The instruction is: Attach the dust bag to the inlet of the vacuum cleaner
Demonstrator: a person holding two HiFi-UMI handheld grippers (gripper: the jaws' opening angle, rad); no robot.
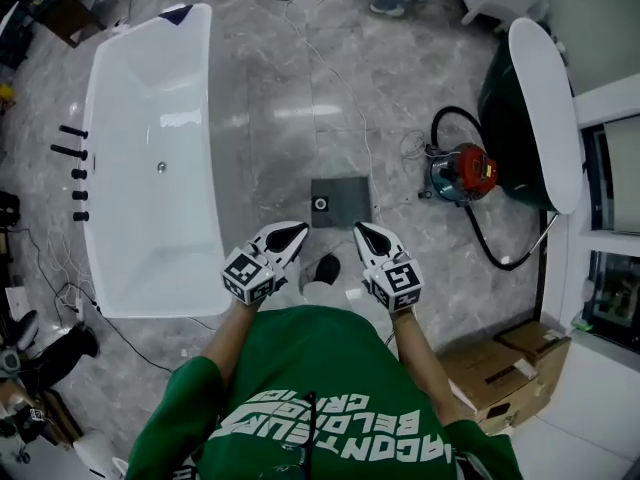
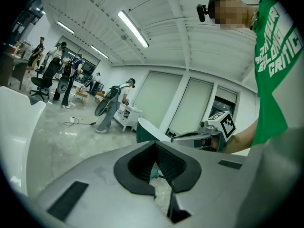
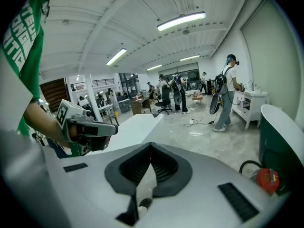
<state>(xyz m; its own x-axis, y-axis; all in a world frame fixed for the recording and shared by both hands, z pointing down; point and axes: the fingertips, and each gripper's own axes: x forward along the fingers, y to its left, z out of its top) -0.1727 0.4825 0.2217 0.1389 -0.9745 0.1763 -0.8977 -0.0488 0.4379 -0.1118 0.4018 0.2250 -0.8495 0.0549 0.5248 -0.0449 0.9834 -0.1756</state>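
Note:
The dust bag [image 1: 345,200], a flat grey square with a round collar hole near its left edge, lies on the marble floor just ahead of me. Off to the right on the floor stands the vacuum cleaner [image 1: 465,173], red-topped with a black hose; in the right gripper view its red lid [image 3: 267,179] shows at the lower right. My left gripper [image 1: 300,230] [image 2: 154,144] and right gripper [image 1: 358,228] [image 3: 151,144] hang side by side above the floor, short of the bag. Both are shut and hold nothing. Each gripper view shows the other gripper beside it.
A long white bathtub [image 1: 150,168] fills the left side, a dark green tub [image 1: 520,118] with a white rim the right. The vacuum's hose [image 1: 490,248] loops over the floor. Cardboard boxes [image 1: 500,368] sit at lower right. A thin white cable [image 1: 345,98] runs toward the bag. Several people stand far off.

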